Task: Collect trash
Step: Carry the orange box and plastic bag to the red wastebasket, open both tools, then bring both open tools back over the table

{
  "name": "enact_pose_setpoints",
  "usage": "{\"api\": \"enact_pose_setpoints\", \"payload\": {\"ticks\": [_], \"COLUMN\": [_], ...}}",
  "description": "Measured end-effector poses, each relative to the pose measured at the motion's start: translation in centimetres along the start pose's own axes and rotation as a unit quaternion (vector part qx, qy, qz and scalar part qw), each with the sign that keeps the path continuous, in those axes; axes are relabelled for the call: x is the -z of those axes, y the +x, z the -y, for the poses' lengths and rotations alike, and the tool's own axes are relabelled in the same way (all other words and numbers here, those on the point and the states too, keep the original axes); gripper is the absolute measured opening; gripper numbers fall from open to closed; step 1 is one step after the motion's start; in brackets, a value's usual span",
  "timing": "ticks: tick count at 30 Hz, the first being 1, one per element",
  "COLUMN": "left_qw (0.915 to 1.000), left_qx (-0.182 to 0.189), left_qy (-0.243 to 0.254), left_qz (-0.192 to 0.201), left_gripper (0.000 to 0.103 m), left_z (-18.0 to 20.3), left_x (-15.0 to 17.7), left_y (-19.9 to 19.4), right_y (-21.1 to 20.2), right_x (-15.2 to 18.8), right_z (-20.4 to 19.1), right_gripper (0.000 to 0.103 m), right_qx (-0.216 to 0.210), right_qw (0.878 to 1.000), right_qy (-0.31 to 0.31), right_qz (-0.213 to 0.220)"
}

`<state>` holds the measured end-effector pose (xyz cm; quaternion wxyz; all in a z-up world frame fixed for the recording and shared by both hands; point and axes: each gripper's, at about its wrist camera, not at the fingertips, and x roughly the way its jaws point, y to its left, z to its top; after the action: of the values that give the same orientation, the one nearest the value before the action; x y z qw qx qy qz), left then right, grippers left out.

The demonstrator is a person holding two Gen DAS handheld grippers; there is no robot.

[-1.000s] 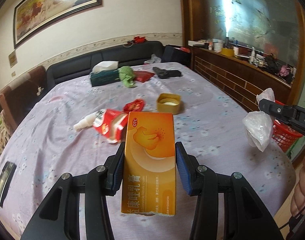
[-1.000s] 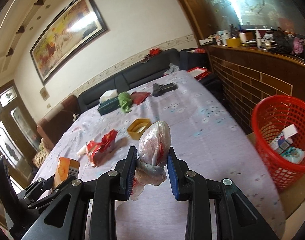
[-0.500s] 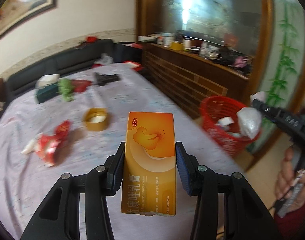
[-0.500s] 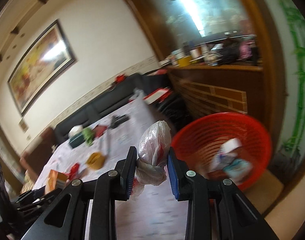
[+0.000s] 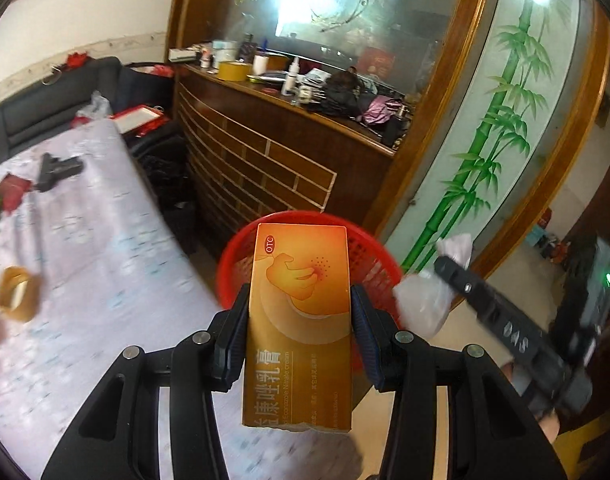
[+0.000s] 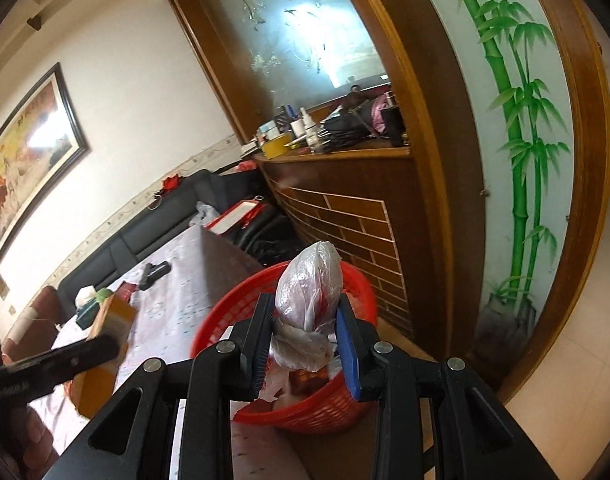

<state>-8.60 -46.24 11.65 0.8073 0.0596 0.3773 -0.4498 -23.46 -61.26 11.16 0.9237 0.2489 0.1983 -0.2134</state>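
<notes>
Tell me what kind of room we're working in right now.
Most likely a home living or dining room: a black sofa along the wall under a framed painting, a table with a floral cloth, and a cluttered wooden sideboard. A red trash basket sits on the floor beside the table.

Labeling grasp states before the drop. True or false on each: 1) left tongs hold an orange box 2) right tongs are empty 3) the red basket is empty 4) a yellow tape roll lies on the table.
1) True: the left tongs are shut on the orange box.
2) False: the right tongs grip a plastic bag.
3) False: the red basket already holds trash.
4) True: the yellow tape roll lies on the table.
</notes>
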Motion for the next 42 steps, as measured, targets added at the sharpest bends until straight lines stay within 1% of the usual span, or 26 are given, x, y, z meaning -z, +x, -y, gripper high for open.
{"api": "enact_pose_setpoints", "payload": {"ticks": [1, 2, 3, 4, 5, 6, 7, 8, 9, 12, 14, 15, 19, 24, 28, 31, 33, 35, 37, 39, 40, 41, 42], "left_qw": [1.0000, 0.9999, 0.9999, 0.9997, 0.9993, 0.9992, 0.9992, 0.9992, 0.9994, 0.9993, 0.9989, 0.9983, 0.9963, 0.9928, 0.9895, 0.9854, 0.9816, 0.9760, 0.9670, 0.9536, 0.9446, 0.9365, 0.9271], "left_qx": [0.001, -0.001, -0.003, -0.003, 0.000, 0.004, 0.005, 0.003, -0.002, -0.023, -0.033, -0.043, -0.064, -0.090, -0.108, -0.121, -0.133, -0.146, -0.159, -0.177, -0.190, -0.202, -0.213], "left_qy": [-0.003, -0.010, -0.016, -0.025, -0.036, -0.040, -0.040, -0.039, -0.035, -0.028, -0.032, -0.038, -0.057, -0.077, -0.096, -0.119, -0.137, -0.162, -0.198, -0.242, -0.266, -0.284, -0.306], "left_qz": [0.001, 0.004, 0.004, 0.004, 0.006, 0.005, 0.004, 0.004, 0.007, 0.010, 0.010, 0.005, -0.007, -0.016, -0.014, -0.009, -0.005, 0.003, 0.016, 0.027, 0.032, 0.035, 0.036], "left_gripper": [0.046, 0.050, 0.062, 0.066, 0.066, 0.066, 0.066, 0.066, 0.066, 0.067, 0.068, 0.069, 0.069, 0.069, 0.069, 0.069, 0.069, 0.069, 0.069, 0.069, 0.070, 0.073, 0.079], "left_z": [0.1, 0.1, -0.1, -0.3, -0.7, -1.0, -1.2, -1.4, -1.7, -2.9, -4.0, -4.8, -7.1, -9.9, -12.1, -14.2, -15.9, -17.9, -20.7, -23.7, -25.2, -26.6, -28.4], "left_x": [-0.4, -0.8, -1.0, -1.2, -1.3, -1.2, -1.1, -0.9, -0.5, 0.8, 1.8, 2.5, 4.8, 7.6, 9.2, 10.0, 10.5, 10.9, 11.1, 11.3, 11.5, 11.7, 11.9], "left_y": [0.8, 1.5, 1.8, 2.1, 2.2, 2.1, 1.8, 1.5, 1.0, -0.6, -1.4, -1.8, -3.2, -5.2, -7.1, -8.6, -9.8, -11.2, -13.1, -14.9, -15.7, -16.3, -16.8], "right_y": [0.3, 0.6, 1.1, 1.8, 2.5, 3.1, 3.8, 4.6, 4.9, 4.7, 4.3, 4.3, 4.2, 4.6, 5.1, 5.4, 5.4, 5.3, 5.4, 5.5, 5.6, 5.6, 5.6], "right_x": [-0.3, -0.4, -0.7, -0.7, -0.9, -1.0, -1.0, -1.0, -0.9, -0.5, -0.1, 0.2, 1.7, 3.9, 5.6, 7.0, 7.7, 8.5, 9.0, 9.5, 9.6, 9.8, 10.0], "right_z": [0.1, 0.0, -0.1, -0.2, -0.3, -0.4, -0.6, -0.7, -0.6, -0.7, -1.1, -1.4, -3.3, -7.3, -10.7, -13.6, -14.9, -16.2, -17.2, -18.0, -18.2, -18.5, -18.8], "right_gripper": [0.034, 0.034, 0.034, 0.034, 0.035, 0.042, 0.056, 0.060, 0.062, 0.062, 0.062, 0.062, 0.062, 0.062, 0.067, 0.067, 0.067, 0.068, 0.069, 0.069, 0.069, 0.069, 0.069], "right_qx": [0.001, 0.002, 0.005, 0.006, 0.007, 0.007, 0.008, 0.012, 0.012, 0.005, -0.002, -0.011, -0.030, -0.059, -0.077, -0.089, -0.098, -0.103, -0.109, -0.114, -0.115, -0.118, -0.119], "right_qw": [1.000, 1.000, 1.000, 1.000, 1.000, 1.000, 0.999, 0.999, 0.999, 0.999, 0.999, 0.999, 0.998, 0.994, 0.988, 0.983, 0.980, 0.977, 0.975, 0.973, 0.973, 0.971, 0.971], "right_qy": [-0.002, -0.005, -0.010, -0.014, -0.016, -0.021, -0.027, -0.029, -0.025, -0.022, -0.019, -0.018, -0.030, -0.060, -0.090, -0.116, -0.129, -0.143, -0.150, -0.156, -0.158, -0.161, -0.163], "right_qz": [0.000, -0.001, -0.003, -0.004, -0.005, -0.008, -0.018, -0.028, -0.030, -0.027, -0.025, -0.029, -0.047, -0.075, -0.096, -0.108, -0.113, -0.116, -0.120, -0.125, -0.126, -0.128, -0.128]}}
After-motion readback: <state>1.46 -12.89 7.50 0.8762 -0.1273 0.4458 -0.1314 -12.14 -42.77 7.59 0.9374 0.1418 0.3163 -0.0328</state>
